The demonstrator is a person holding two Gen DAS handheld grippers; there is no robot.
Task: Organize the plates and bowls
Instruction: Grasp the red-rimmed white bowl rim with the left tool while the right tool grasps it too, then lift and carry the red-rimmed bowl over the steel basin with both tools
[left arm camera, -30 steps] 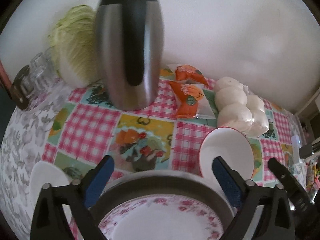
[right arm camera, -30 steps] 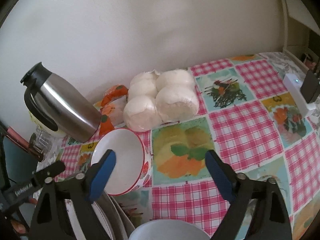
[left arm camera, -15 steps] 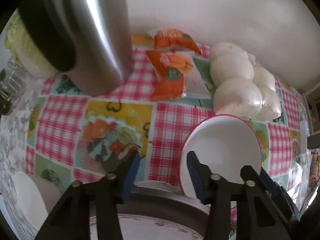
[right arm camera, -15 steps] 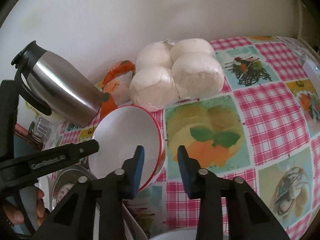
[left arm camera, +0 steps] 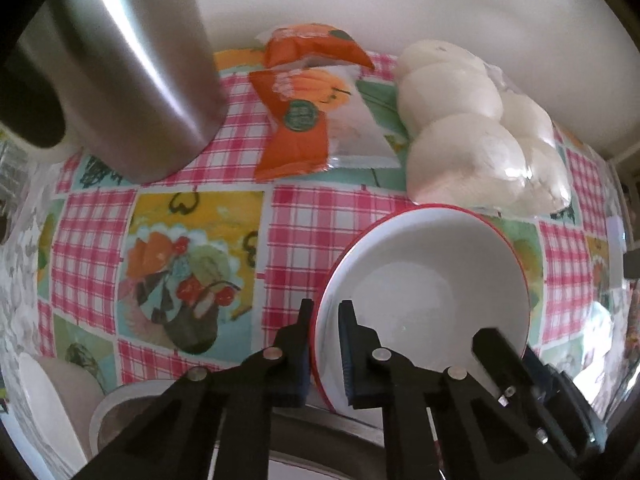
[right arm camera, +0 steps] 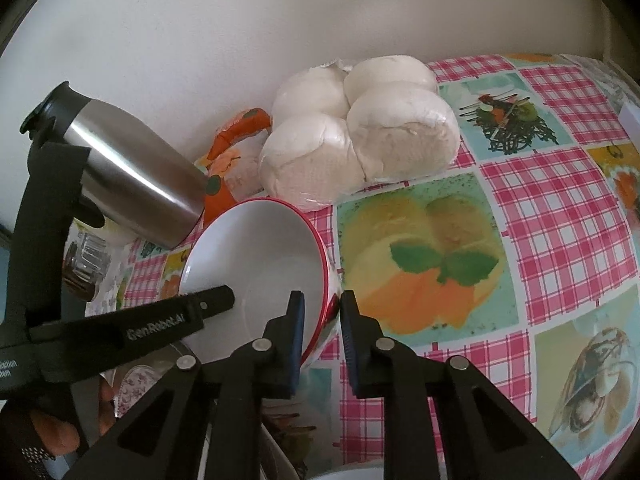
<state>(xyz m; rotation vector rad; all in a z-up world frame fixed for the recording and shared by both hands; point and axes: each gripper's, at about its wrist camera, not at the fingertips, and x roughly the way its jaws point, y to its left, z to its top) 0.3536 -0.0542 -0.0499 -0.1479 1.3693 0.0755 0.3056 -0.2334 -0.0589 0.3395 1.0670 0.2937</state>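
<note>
A white bowl with a red rim (left arm camera: 440, 292) stands on the checked tablecloth (left arm camera: 88, 248), in front of a bag of buns. My left gripper (left arm camera: 325, 320) is shut on its near left rim, one pad inside and one outside. The right wrist view shows the same bowl (right arm camera: 256, 256) tilted. There, my right gripper (right arm camera: 322, 312) has the bowl's right wall between its jaws, which are closing with the pads against it. A floral plate (right arm camera: 136, 376) lies below the bowl at the lower left, mostly hidden.
A steel thermos jug (left arm camera: 132, 72) stands at the back left beside orange snack packets (left arm camera: 304, 120), with bagged white buns (left arm camera: 472, 132) to the right. Another white bowl (left arm camera: 48, 412) sits at the lower left. Glass jars (right arm camera: 88, 260) stand by the thermos. A person's hand (right arm camera: 52, 440) holds the left gripper.
Both grippers were wide open a second ago and have closed onto the bowl's rim. The left one came down and across to the bowl; the right one sank slightly.
</note>
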